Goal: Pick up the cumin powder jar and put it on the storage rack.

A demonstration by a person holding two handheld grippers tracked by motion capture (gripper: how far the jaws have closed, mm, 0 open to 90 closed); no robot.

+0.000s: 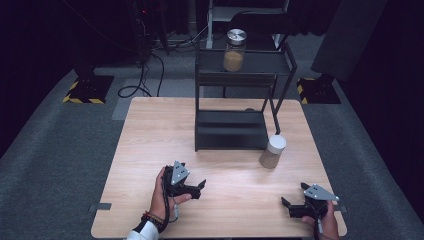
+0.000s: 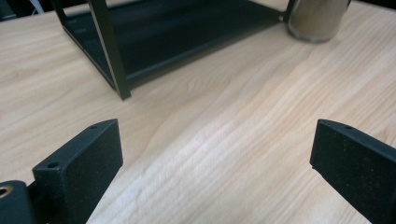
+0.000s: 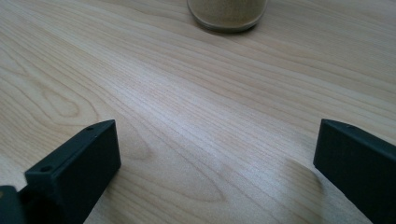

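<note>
Wooden table (image 1: 150, 150), seen from the high view. The left gripper (image 1: 197, 189) is held low over the near left part of the table; its jaws are spread wide with nothing between them, as confirmed in the left gripper view (image 2: 215, 168). The right gripper (image 1: 292, 205) is held near the front right corner, jaws likewise spread wide and empty; bare wood is seen between them in the right gripper view (image 3: 217, 168).

A jar with a white lid (image 1: 272, 151) is standing upright on the table, just beside the front right leg of a black metal shelf rack (image 1: 230, 131). Tan, sandy contents are noted inside. Its base is seen at the top of the left gripper view (image 2: 317, 21) and of the right gripper view (image 3: 227, 14). It is well apart from both grippers, nearer the right one.

A second jar with a silver lid (image 1: 234, 50) is standing on the top shelf of the rack, with similar tan contents.
</note>
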